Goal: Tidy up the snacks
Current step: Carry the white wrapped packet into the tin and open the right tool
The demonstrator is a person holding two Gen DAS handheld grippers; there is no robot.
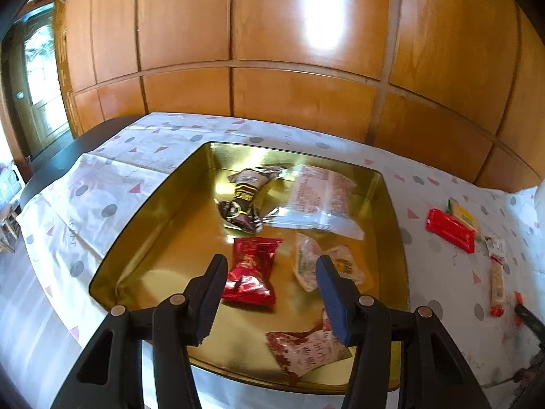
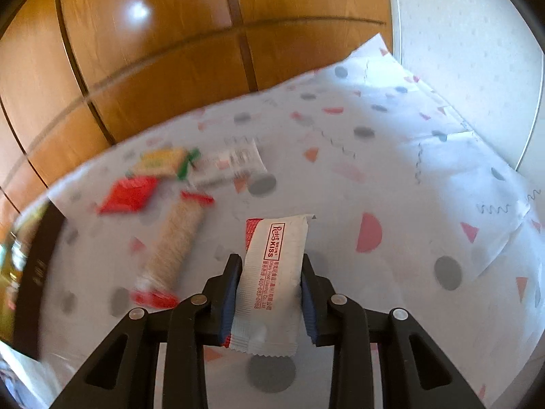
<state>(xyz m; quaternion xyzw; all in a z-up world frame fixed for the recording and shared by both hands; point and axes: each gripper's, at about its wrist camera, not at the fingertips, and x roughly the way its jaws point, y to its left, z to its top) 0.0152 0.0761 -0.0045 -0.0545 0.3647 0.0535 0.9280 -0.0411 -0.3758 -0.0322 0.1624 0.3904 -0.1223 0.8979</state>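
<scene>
In the left wrist view, the left gripper [image 1: 272, 294] is seen with jaws parted and empty above the gold tin [image 1: 146, 238], a red snack packet [image 1: 250, 271] lying between them. In the right wrist view, a white wafer packet [image 2: 272, 279] is clamped between the right gripper [image 2: 270, 301] jaws, raised above the table [image 2: 408, 177]

The left gripper [image 1: 270, 267], with two black plastic arms and dark blue pads, tips downward, and its jaws stand apart with nothing pinched between them. The right gripper [image 2: 270, 267], black with the same blue pads, also tips downward. Its jaws squeeze a long white packet with red print [image 2: 272, 279] from both sides, holding it up off the cloth.
</scene>
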